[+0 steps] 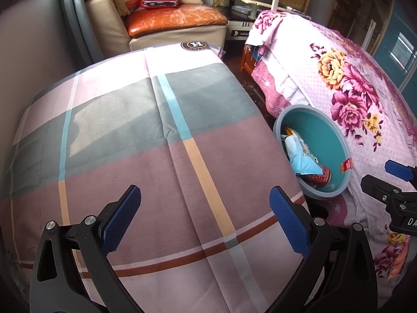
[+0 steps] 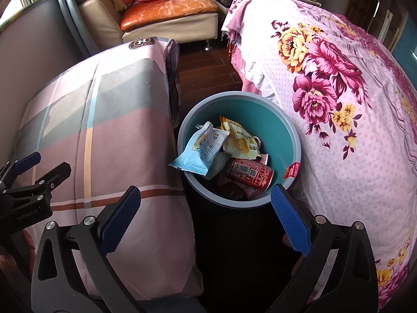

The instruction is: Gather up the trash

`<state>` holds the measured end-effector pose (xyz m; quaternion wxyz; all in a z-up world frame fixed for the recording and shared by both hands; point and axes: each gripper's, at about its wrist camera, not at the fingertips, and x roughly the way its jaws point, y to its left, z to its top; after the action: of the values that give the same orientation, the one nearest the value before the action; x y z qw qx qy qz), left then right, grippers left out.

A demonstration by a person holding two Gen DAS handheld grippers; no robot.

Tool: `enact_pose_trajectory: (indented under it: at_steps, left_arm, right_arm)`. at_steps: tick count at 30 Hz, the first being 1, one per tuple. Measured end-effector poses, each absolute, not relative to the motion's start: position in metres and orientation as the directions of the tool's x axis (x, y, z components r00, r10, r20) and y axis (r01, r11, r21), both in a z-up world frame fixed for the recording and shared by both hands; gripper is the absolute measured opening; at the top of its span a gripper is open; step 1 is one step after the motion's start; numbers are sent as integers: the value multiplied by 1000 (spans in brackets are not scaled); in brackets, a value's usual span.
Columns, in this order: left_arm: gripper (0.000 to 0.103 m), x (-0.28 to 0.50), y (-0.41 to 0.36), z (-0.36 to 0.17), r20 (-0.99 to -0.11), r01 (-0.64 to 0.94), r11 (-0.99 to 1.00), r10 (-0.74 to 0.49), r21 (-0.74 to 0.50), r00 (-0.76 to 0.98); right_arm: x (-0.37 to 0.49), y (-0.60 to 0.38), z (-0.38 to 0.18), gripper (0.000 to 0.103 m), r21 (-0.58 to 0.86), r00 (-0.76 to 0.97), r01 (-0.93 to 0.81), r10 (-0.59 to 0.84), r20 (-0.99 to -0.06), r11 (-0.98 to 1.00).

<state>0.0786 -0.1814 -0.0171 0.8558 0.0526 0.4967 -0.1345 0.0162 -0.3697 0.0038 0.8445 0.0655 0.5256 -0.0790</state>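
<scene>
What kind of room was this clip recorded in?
Most likely a lived-in bedroom or bed-sitting room at home: a bed under a floral blanket, a cream sofa with an orange cushion, and a plaid-covered table beside a teal trash bin holding wrappers.

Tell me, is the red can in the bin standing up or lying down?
Lying down. The red can rests on its side among wrappers inside the bin, its barcode facing up.

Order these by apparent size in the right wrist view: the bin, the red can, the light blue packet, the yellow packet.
1. bin
2. light blue packet and yellow packet: look alike, partly hidden, so unranked
3. red can
</scene>
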Motion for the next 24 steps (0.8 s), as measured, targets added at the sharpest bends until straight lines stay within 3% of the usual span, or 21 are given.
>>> enact_pose_trajectory:
  at_steps: [24]
  left_arm:
    - [99, 80, -176, -21, -867, 261, 965, -157, -32, 474]
  right_arm:
    - [18, -370, -2, 96, 20, 430, 199, -69, -900, 980]
